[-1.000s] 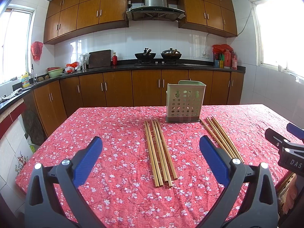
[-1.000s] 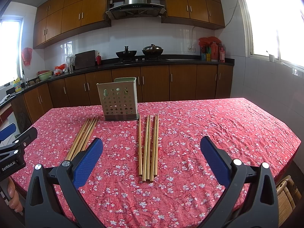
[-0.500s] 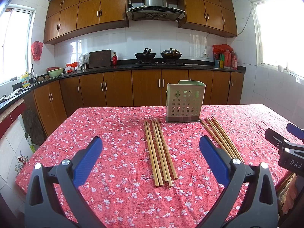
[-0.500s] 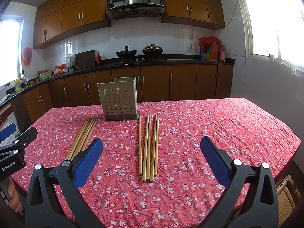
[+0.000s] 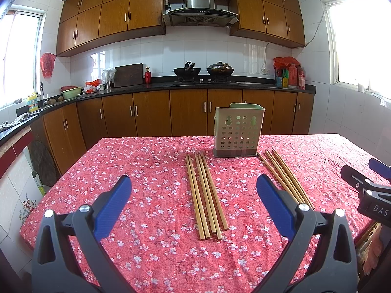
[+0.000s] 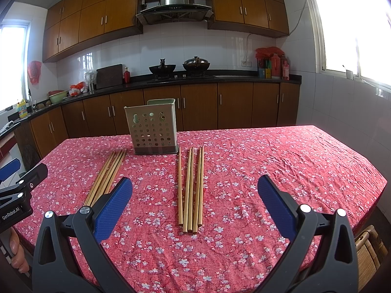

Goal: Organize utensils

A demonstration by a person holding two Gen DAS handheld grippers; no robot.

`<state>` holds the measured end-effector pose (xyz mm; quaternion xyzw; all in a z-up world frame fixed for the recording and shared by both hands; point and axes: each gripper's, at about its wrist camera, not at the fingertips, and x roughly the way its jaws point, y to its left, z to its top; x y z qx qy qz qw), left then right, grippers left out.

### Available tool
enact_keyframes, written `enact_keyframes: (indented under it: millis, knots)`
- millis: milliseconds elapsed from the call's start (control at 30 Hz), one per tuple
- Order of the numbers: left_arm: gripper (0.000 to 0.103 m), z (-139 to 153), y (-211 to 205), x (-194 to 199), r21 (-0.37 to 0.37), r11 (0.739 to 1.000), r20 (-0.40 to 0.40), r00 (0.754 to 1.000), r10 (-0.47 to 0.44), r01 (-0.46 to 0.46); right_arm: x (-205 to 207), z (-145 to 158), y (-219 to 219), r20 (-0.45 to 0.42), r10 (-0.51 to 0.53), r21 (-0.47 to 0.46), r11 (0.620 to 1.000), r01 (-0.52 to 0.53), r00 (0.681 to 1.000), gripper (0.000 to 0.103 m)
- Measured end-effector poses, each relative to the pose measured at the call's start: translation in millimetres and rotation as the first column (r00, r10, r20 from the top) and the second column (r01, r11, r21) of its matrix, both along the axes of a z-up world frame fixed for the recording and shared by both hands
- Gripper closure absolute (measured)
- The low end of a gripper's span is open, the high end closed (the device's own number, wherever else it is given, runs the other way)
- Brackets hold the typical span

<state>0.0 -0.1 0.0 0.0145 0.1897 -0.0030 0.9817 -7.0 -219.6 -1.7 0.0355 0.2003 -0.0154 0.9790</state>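
Both our hand-held grippers, left (image 5: 194,196) and right (image 6: 195,197), hover agape and empty. Chopsticks (image 5: 206,195) lie mid-frame on the bench (image 5: 146,171); the holder (image 5: 238,130) stands behind. We should pinch one bundle squarely, mid-length.

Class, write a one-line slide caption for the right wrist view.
Open right gripper hovers over chopsticks before a perforated utensil holder.
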Motion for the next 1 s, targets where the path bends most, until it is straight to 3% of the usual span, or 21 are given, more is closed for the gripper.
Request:
enact_keyframes:
  millis: [633,800,933,967,1000]
  knots:
    - [0.004,-3,0,0,0.001,1.0,-0.024,1.0,0.016,-0.016,3,-2,-5,-0.023,-0.003,0.009,1.0,0.003,1.0,0.002]
    - [0.004,-21,17,25,-0.014,0.998,-0.117,0.991,0.066,-0.068,29,-18,-21,-0.124,-0.043,0.033,0.998,0.047,0.991,0.002]
    - [0.004,-26,31,44,-0.016,0.995,-0.181,0.979,0.095,-0.1,62,-31,-38,-0.241,-0.09,0.035,0.994,0.102,0.966,0.002]
    - [0.004,-29,36,50,-0.014,0.994,-0.197,0.975,0.103,-0.107,69,-33,-40,-0.262,-0.085,0.044,0.994,0.099,0.961,0.003]
    - [0.004,-30,40,56,-0.012,0.993,-0.213,0.971,0.109,-0.114,80,-37,-43,-0.293,-0.067,0.064,0.994,0.089,0.954,0.012]
